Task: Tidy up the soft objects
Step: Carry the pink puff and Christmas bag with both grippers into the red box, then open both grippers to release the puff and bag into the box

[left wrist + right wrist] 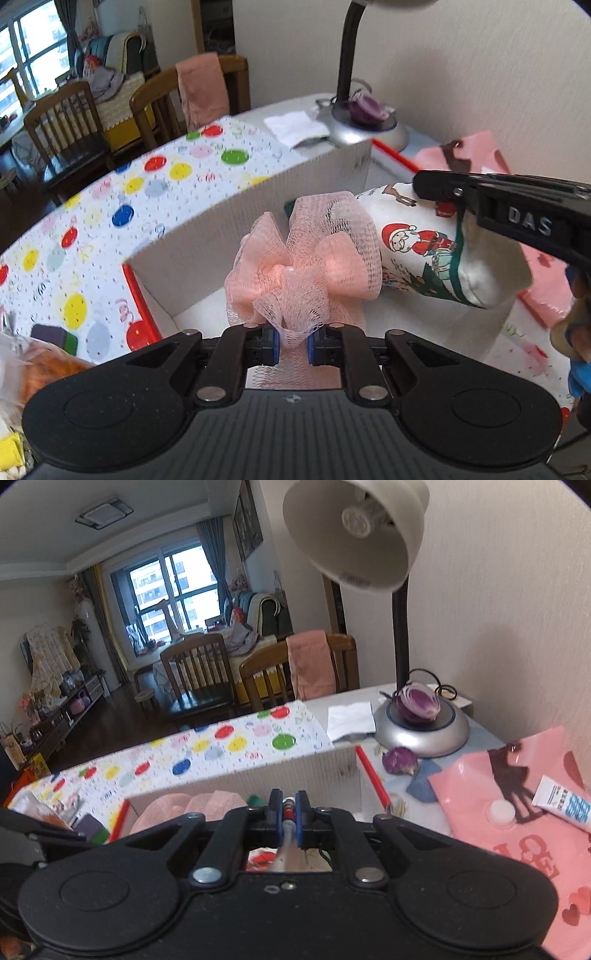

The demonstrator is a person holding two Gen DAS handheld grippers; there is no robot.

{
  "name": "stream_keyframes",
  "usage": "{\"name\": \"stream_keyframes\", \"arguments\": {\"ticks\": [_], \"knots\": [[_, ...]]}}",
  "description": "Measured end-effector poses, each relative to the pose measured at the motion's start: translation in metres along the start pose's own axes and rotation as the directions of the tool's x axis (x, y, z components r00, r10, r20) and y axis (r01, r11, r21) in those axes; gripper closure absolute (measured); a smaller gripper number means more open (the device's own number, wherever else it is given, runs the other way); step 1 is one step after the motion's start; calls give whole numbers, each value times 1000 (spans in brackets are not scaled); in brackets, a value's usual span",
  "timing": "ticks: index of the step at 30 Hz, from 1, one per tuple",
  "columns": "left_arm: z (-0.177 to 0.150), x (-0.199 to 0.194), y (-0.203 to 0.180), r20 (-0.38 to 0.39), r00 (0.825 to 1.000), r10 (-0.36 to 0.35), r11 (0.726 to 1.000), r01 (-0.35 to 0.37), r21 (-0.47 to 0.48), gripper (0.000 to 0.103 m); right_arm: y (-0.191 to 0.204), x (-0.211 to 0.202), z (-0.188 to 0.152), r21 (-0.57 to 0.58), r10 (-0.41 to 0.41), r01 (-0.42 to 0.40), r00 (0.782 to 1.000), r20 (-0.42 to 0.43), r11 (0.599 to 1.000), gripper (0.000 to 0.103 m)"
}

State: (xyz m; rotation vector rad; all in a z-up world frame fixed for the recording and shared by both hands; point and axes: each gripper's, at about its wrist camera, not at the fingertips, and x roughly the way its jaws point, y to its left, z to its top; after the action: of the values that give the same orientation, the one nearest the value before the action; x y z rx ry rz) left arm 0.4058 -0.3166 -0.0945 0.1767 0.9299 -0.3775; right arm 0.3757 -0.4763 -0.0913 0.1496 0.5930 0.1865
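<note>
Pink mesh bath pouf (303, 266), a ruffled ball of netting, hangs from the left gripper (293, 341), whose fingers (271, 341) are clenched on a small fold of net at its near edge, so the bulk of it bulges forward over the open white cardboard box (258, 206) with red-trimmed flaps. It looks very light and springy, likely to puff back out once let go; the netting gives plenty to pinch anywhere, but a thin fold can slip or snag on the pads. The right gripper (291, 814) is likewise clamped tight, its fingers (302, 814) grasping the edge of a white Christmas-print cloth roll with Santa figures and green trim (421, 247), which in the left wrist view slants down from that gripper over the box's right side, touching the pouf. The cloth seems soft and limp, heavier than the net, and probably sags away from wherever it is held. The box walls stand upright around both items; the far wall is close behind the pouf, and the right wall sits under the cloth's lower end, so that end may catch the rim on the way in. Beyond the box, the table with a balloon-patterned cover (110, 206) offers open room to the left, while a silver-based desk lamp (421, 731), a halved purple onion (417, 701) and a pink plastic bag (517, 830) crowd the right.
</note>
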Motion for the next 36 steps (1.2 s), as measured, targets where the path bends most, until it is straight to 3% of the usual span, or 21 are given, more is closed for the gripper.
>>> {"name": "stream_keyframes", "arguments": {"ticks": [10,20,22,24,27,31,32,34,36], "knots": [[-8,34,4,-106,994,-12,999,7,-44,90,0,8,-23,9,47,-46,993,-110,999,96],[-14,43,5,-153,988,-21,998,11,-65,83,1,9,-31,65,93,-81,976,-197,995,83],[-16,43,4,-155,988,-20,998,10,-63,82,1,8,-30,69,98,-86,974,-204,994,76],[-17,42,5,-151,988,-22,998,12,-67,82,1,6,-30,82,109,-94,972,-209,992,62],[-18,39,6,-143,989,-32,998,23,-65,79,3,3,-30,82,119,-104,970,-211,991,61],[-20,32,5,-122,992,-40,998,33,-60,66,6,-6,-27,84,126,-110,971,-203,990,59],[-20,29,5,-114,993,-43,998,37,-59,52,7,-9,-25,82,127,-113,972,-199,990,58],[-22,22,5,-95,994,-45,998,39,-57,40,9,-15,-22,76,128,-115,974,-186,990,55],[-22,15,5,-72,996,-48,998,44,-55,40,12,-23,-19,67,126,-116,977,-172,991,52]]}}
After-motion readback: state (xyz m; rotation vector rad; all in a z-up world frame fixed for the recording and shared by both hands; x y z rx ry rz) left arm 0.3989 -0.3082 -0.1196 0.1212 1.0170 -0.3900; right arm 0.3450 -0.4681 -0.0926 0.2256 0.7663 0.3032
